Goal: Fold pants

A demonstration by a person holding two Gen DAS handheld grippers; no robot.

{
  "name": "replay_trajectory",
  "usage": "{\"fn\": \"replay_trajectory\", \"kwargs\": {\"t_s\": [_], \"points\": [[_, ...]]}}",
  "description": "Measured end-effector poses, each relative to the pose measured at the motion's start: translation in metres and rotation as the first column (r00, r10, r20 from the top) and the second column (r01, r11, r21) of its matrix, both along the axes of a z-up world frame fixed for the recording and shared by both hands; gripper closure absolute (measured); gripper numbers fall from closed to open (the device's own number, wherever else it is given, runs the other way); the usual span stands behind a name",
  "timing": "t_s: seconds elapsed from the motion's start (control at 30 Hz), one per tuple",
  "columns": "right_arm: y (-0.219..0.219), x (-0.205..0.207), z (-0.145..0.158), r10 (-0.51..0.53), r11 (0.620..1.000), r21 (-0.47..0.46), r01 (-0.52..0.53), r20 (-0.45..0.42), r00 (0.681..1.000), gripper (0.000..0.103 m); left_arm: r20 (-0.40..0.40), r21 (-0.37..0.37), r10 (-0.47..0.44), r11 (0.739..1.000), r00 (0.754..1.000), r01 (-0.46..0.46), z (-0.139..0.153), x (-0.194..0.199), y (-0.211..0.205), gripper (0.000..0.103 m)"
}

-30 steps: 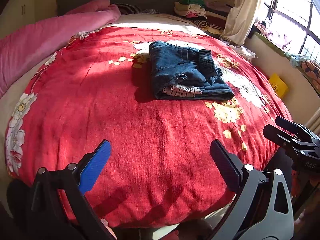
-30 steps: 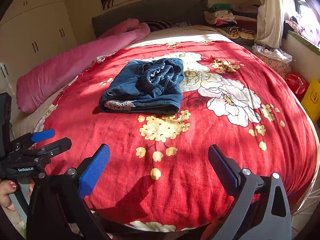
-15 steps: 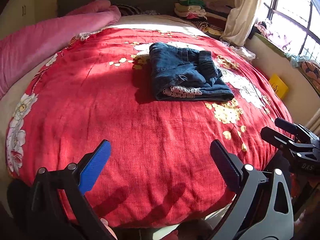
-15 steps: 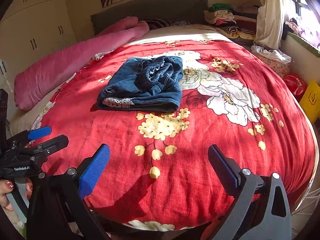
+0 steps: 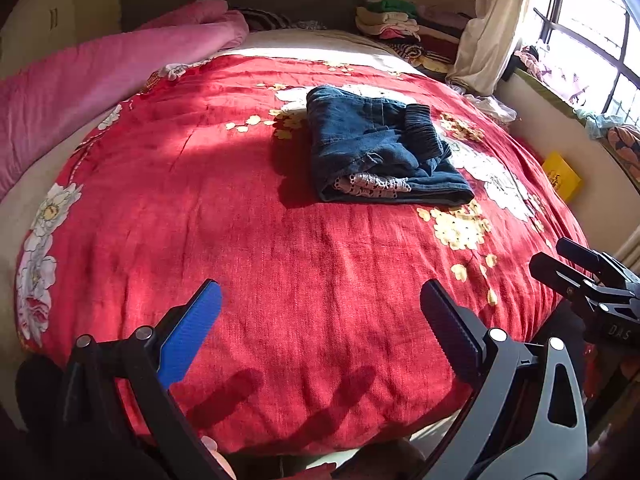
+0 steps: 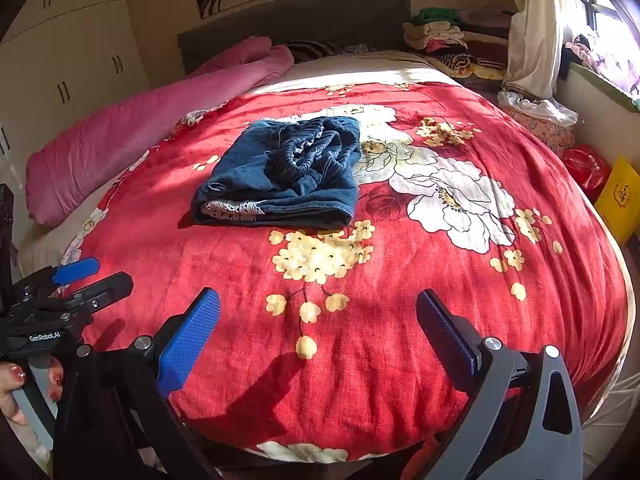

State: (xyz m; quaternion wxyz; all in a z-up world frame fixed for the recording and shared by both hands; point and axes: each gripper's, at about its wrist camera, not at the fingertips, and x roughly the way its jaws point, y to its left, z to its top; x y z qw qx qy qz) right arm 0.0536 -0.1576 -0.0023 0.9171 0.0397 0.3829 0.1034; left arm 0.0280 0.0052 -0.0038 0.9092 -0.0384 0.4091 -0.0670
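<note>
the pants (image 5: 380, 152) lie folded in a compact bundle on the red blanket (image 5: 240, 240), toward 12 o'clock from both grippers and well apart from them, lace hem facing the near edge. left gripper (image 5: 320, 312) hovers over the blanket's near edge, jaws wide and holding nothing. right gripper (image 6: 318, 316) is likewise spread wide and empty. a pink quilt (image 6: 140, 128) lies along the bed at 10 o'clock.
</note>
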Motion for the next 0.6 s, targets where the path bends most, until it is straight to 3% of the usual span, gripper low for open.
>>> {"fn": "replay_trajectory", "kwargs": {"t_s": [0.6], "points": [[0.0007,0.0002,-0.0003,0.002,1.000,0.000,-0.002,-0.003,1.000,0.005,-0.006,-0.003,-0.004,1.000,1.000,0.004,0.0004,-0.0006,-0.0002,0.010]]}}
